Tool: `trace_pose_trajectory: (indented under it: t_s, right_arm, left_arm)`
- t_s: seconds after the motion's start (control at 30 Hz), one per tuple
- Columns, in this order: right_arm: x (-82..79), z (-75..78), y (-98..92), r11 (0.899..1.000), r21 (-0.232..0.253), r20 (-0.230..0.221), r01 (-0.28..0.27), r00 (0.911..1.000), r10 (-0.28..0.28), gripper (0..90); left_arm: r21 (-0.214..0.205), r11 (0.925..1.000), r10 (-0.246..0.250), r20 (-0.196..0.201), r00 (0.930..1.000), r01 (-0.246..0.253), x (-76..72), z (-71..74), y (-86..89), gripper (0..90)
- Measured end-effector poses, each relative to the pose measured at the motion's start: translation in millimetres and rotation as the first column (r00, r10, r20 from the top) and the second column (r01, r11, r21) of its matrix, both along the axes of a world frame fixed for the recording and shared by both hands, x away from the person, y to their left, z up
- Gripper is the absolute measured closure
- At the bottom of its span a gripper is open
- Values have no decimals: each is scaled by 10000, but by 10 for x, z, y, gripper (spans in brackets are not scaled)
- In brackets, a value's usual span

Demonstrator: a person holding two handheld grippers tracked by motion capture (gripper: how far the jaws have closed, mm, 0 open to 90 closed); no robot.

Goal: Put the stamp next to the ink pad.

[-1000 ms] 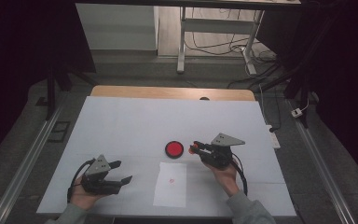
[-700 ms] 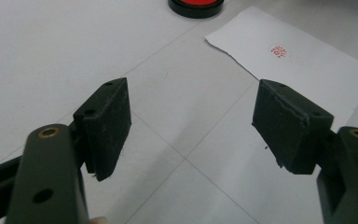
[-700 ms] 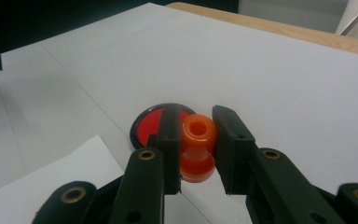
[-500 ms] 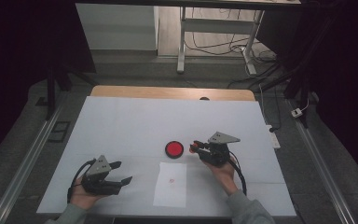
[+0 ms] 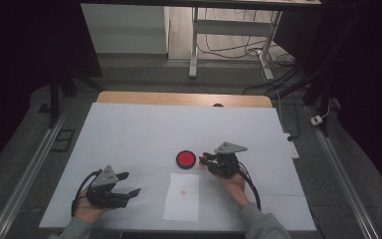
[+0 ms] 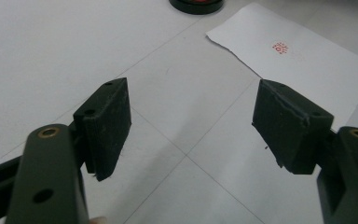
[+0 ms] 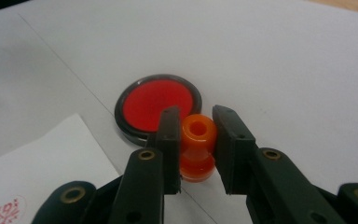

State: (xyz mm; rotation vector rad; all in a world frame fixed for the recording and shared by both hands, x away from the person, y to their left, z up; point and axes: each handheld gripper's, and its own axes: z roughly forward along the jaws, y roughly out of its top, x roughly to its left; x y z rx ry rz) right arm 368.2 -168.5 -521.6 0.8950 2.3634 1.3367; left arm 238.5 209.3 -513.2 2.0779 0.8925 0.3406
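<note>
Right gripper (image 7: pixel 195 122) clamped on small orange plastic stamp (image 7: pixel 196 149), held just beside the round red ink pad in its black rim (image 7: pixel 154 103).

Right gripper view: both black jaws press the stamp's waist, hollow top end facing the camera, flared base toward the white table cover (image 7: pixel 284 60); stamp sits at the pad's near-right edge, can't tell if it touches the table. High view: right gripper (image 5: pixel 206 159) points left at the ink pad (image 5: pixel 185 159), near the table's middle. White paper sheet with a small red stamped mark (image 5: pixel 182 196) lies flat just below the pad, between the two hands. Left gripper (image 6: pixel 191 119) rests low at the front-left of the table (image 5: pixel 129 129), jaws spread wide, nothing between them; paper (image 6: pixel 307 60) ahead-right, well apart from the stamp.
</note>
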Motion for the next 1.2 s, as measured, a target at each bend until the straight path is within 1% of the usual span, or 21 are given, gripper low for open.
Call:
trace_pose_trajectory:
  t_s: [0.2, 0.3, 0.43, 0.47, 0.5, 0.53, 0.6, 0.7, 0.77, 0.83, 0.93, 1.1, 1.17, 1.2]
  right_arm:
    - [23, -56, 9, 9996, -292, -243, 24, 9997, -31, 719]
    - [19, -63, 21, 9987, -518, -237, 6, 9997, -18, 717]
    - [17, -67, 25, 9986, -534, -202, -51, 9998, 40, 712]
    - [15, -68, 27, 9984, -565, -204, -42, 9998, 31, 697]
    - [12, -72, 35, 9984, -571, -193, -37, 9998, 26, 667]
    - [10, -73, 38, 9976, -692, -126, -20, 9999, 12, 625]
    - [10, -74, 41, 9980, -639, -110, -42, 9999, 35, 567]
    - [5, -53, 30, 9990, -455, -62, -49, 10000, 46, 529]
    - [-1, -31, 17, 9993, -380, 54, -23, 10000, 25, 509]
    - [-9, -14, 6, 9998, -215, 83, 3, 10000, -1, 497]
    - [-27, 11, -10, 9998, -175, 107, 2, 9999, -1, 480]
    - [-67, 54, -36, 9999, -43, 227, -131, 9997, 132, 457]
    - [-84, 76, -52, 9997, 156, 235, -199, 9995, 195, 453]
    - [-94, 90, -63, 9997, 142, 245, -221, 9995, 217, 451]
  left_arm:
    - [5, 10000, 18, -21, 10000, -18, 3, -5, 6, 280]
    - [7, 10000, 30, -28, 10000, -30, 5, -6, 10, 280]
    - [16, 10000, 59, -48, 10000, -59, 8, -9, 15, 280]
    - [19, 10000, 65, -50, 10000, -65, 8, -9, 15, 280]
    - [22, 10000, 71, -50, 10000, -71, 8, -9, 17, 280]
    - [21, 10000, 83, -62, 9999, -83, 7, -8, 19, 280]
    - [9, 9999, 110, -62, 9999, -110, 8, -9, 22, 280]
    - [-32, 9998, 174, -66, 9998, -174, 12, -9, 30, 280]
    - [-54, 9998, 207, -75, 9998, -207, 18, -9, 40, 280]
    - [-93, 9996, 281, -90, 9996, -282, 21, -11, 44, 279]
    - [-136, 9994, 332, -128, 9994, -333, 25, -12, 54, 279]
    - [-112, 9990, 422, -184, 9989, -424, 32, -18, 62, 279]
    - [-111, 9989, 442, -223, 9988, -445, 38, -23, 65, 278]
    - [-111, 9989, 462, -238, 9987, -464, 40, -26, 66, 278]
